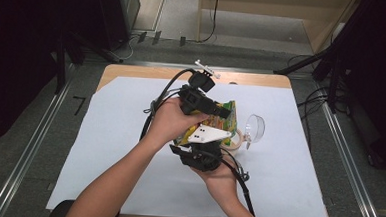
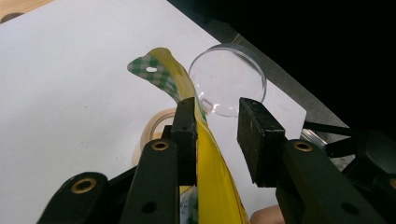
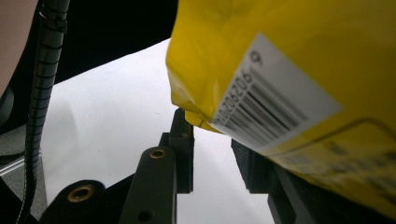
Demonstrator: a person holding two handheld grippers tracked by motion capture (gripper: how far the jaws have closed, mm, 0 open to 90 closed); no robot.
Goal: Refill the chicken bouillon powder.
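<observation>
- The left tool (image 2: pixel 215 140) has its jaws parted around the top edge of a glossy yellow plastic snack bag (image 2: pixel 212 172) with a green-checked header; the bag lies against one pad while the other pad stands clear, so this is a loose hold at best, not a clamp.
- The right tool (image 3: pixel 212 154) sits under the bag's lower corner beside its white barcode label (image 3: pixel 275 114); its jaws are apart, and whether a pad touches the bag I cannot tell.
- The bag hangs above the middle of the white-covered table (image 1: pixel 104 149), between both tools.
- Just beside it lie a beige roll of tape (image 1: pixel 235 141) and a clear round plastic lid (image 1: pixel 255 128).
- Risk: with neither tool pinching firmly, the slick film could slide out and drop onto the roll or lid.
- Closing on the bent header alone might crease it or let the bag swing.
</observation>
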